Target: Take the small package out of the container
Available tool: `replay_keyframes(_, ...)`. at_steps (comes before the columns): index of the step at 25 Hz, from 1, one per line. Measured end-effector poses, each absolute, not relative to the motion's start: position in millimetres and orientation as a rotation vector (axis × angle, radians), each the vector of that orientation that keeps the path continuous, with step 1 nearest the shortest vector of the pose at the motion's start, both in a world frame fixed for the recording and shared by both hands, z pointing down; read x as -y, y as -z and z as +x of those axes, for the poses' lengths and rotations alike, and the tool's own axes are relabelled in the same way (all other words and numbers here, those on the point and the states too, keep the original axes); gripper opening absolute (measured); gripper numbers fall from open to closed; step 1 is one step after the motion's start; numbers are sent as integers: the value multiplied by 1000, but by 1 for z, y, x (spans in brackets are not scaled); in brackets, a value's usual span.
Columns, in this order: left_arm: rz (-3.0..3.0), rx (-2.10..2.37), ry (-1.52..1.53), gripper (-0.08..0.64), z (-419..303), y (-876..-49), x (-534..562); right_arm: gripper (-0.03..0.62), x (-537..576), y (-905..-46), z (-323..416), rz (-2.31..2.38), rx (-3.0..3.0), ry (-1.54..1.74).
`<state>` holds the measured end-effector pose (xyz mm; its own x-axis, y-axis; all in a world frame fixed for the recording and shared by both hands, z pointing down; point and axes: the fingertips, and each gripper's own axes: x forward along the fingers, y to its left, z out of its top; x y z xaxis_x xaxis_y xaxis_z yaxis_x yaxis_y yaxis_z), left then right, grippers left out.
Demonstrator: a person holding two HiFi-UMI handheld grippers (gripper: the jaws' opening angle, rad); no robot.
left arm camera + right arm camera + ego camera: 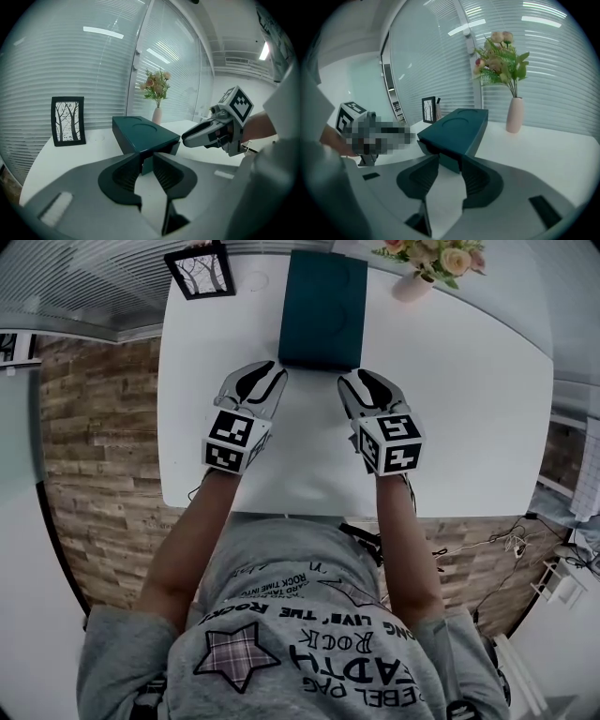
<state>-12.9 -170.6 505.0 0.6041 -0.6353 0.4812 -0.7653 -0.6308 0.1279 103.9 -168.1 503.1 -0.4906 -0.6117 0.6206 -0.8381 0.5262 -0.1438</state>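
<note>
Head view: the dark teal rectangular container (322,306) lies on the white table (469,409), just ahead of both claws. The left gripper (270,371) and right gripper (350,381) are released, jaws apart, each at a near corner. The small package is hidden.

The left forearm (190,532) and right forearm (406,542) reach forward side by side. The left gripper (270,374) slants forward and down, its jaws a narrow gap apart. The right gripper (352,382), alongside, slants likewise with its jaws wider. Neither grips anything.
</note>
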Motion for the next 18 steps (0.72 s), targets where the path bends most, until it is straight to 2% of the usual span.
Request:
replay_keyframes(14,2487,1099,-639,77,-2,-538,175,141,172,-533,105,1160,2230,-616)
replay_keyframes(18,2471,1106,-639,77,-1,-540,176,114,173,-533,102,1161,2230,-608)
